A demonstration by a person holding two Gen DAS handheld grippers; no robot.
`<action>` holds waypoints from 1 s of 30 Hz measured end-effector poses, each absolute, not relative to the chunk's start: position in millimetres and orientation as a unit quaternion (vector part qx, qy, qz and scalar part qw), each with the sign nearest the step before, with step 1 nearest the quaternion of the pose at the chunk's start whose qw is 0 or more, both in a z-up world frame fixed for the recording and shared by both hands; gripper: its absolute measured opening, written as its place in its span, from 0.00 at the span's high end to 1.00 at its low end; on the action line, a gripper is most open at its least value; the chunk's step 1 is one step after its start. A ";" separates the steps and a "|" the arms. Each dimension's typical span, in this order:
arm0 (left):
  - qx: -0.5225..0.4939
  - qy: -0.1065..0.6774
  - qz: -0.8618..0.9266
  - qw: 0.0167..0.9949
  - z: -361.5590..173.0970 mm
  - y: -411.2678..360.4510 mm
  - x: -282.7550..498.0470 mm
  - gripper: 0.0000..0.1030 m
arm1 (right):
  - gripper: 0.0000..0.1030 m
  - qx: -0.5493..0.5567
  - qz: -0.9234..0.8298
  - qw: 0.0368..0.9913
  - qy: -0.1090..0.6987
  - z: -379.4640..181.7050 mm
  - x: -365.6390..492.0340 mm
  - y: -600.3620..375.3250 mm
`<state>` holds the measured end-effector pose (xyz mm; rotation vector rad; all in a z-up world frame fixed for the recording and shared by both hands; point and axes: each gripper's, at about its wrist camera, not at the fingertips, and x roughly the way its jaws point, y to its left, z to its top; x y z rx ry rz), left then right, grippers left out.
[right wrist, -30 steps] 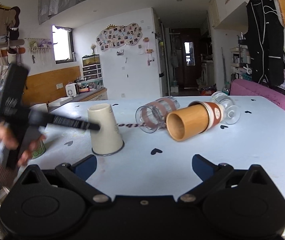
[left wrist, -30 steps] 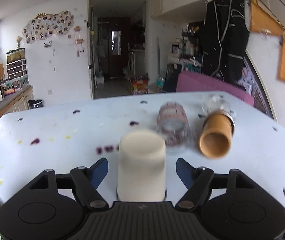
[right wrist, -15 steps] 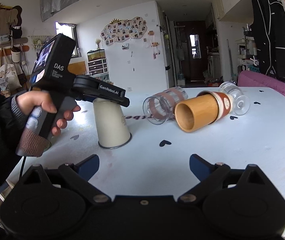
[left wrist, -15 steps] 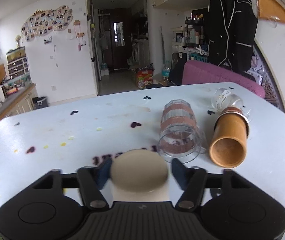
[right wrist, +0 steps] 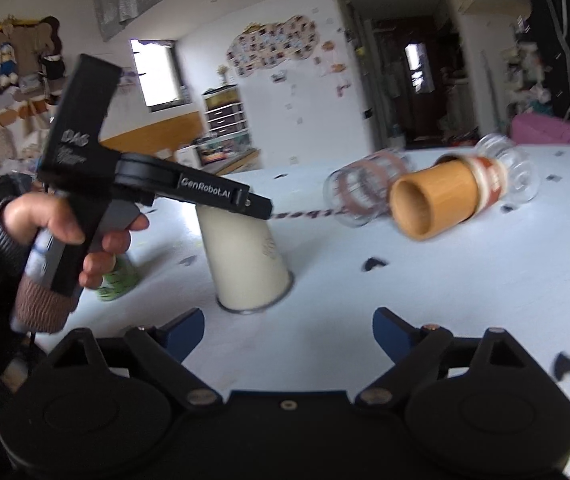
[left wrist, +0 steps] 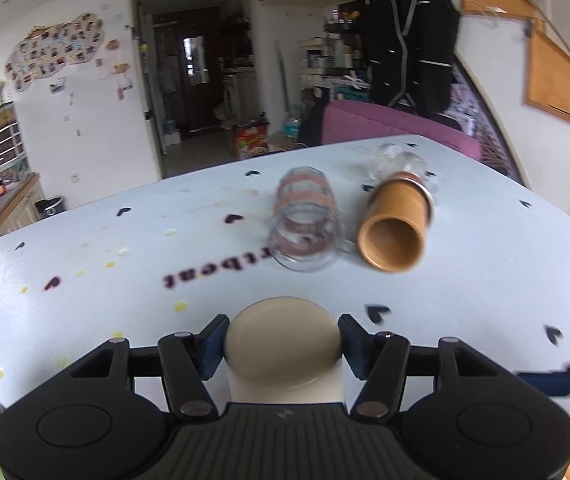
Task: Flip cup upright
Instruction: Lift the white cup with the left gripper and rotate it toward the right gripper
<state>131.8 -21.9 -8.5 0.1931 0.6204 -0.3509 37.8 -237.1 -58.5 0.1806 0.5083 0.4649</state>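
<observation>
Pale heart-print table, left tongs clamped on inverted cream cup, right tongs apart, glass mug and bamboo cup toppled beyond.

Cream cup on a pale blue table
Dark hearts are dotting the table; the clear glass is wearing pinkish bands

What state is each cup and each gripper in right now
cream cup: upside down, rim on the table, clamped near its base.
left gripper: jaws shut on the cream cup.
right gripper: jaws open, holding nothing.
glass mug: lying on its side, mouth toward the left camera.
bamboo cup: lying on its side, empty.
clear glass: on its side behind the bamboo cup.
</observation>
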 end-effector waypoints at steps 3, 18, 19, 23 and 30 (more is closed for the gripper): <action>0.101 0.307 -0.186 0.928 -7.8 -21.5 119.0 0.42 | 0.05 0.093 0.251 0.928 0.260 -61.0 40.8 -230.8; 0.103 0.324 -0.197 0.919 -8.9 -24.0 118.3 0.42 | 0.94 0.138 0.386 0.849 0.334 -85.8 73.7 -170.9; 0.102 0.323 -0.199 0.920 -9.0 -22.3 115.4 0.42 | 0.94 0.136 0.382 0.852 0.332 -86.9 75.9 -169.1; 0.090 0.314 -0.200 0.924 -5.8 -11.3 102.1 0.42 | 0.98 0.133 0.352 0.865 0.331 -93.1 88.4 -166.3; 0.060 0.303 -0.210 0.928 -1.3 12.8 74.8 0.42 | 0.99 0.159 0.330 0.867 0.338 -98.3 98.4 -173.8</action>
